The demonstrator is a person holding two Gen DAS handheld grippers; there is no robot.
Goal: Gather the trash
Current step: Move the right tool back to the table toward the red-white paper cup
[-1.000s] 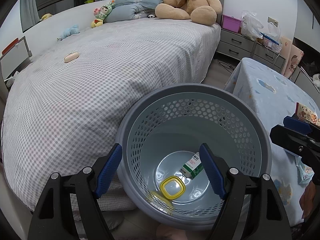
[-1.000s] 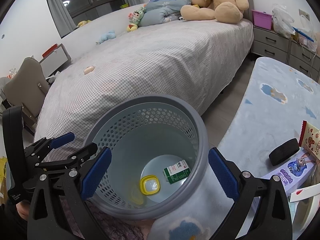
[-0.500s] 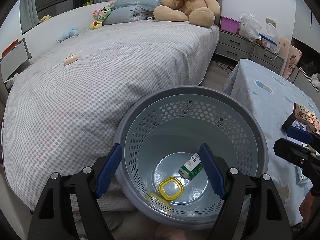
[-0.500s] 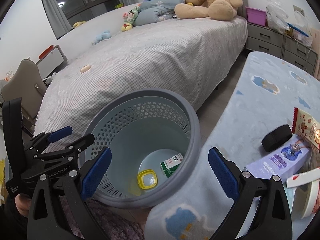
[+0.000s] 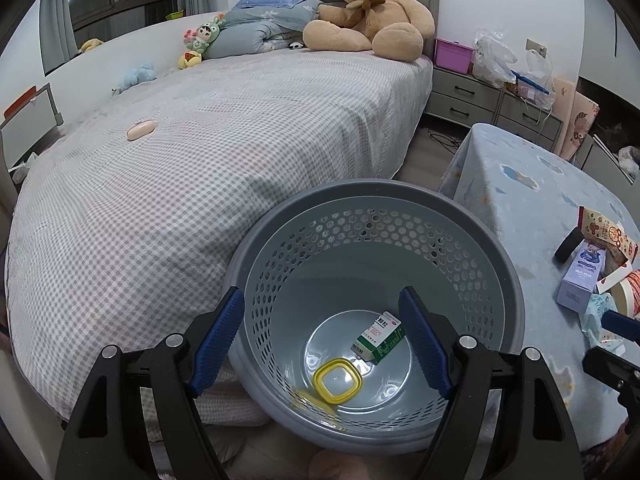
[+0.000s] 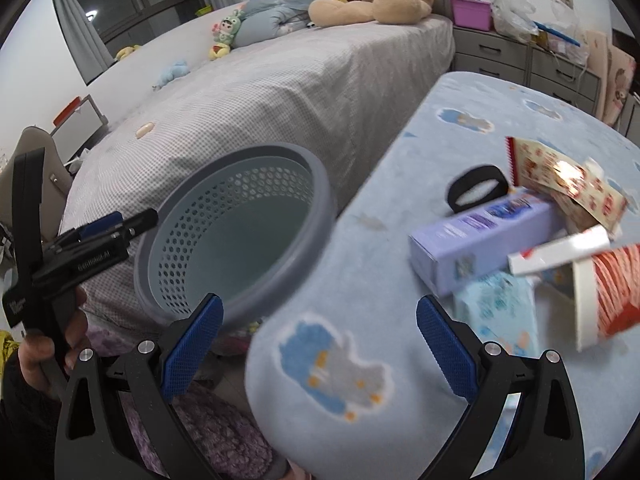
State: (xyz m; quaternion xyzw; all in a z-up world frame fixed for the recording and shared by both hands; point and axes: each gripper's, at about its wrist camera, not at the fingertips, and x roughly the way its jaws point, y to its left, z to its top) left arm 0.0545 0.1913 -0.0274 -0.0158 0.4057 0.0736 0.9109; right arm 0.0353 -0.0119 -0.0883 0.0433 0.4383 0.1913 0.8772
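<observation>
Bedside basket (image 5: 496, 256), perhaps cluttered table (image 6: 400, 184)

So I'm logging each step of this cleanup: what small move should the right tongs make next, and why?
Probably ease the right tongs, open and empty, forward and to the right toward the purple box in the litter pile on the blue table. The basket already holds a small green carton and a yellow lid, while that pile is uncollected.

Both wrist views share the basket (image 5: 496, 256) (image 6: 316, 184).
</observation>
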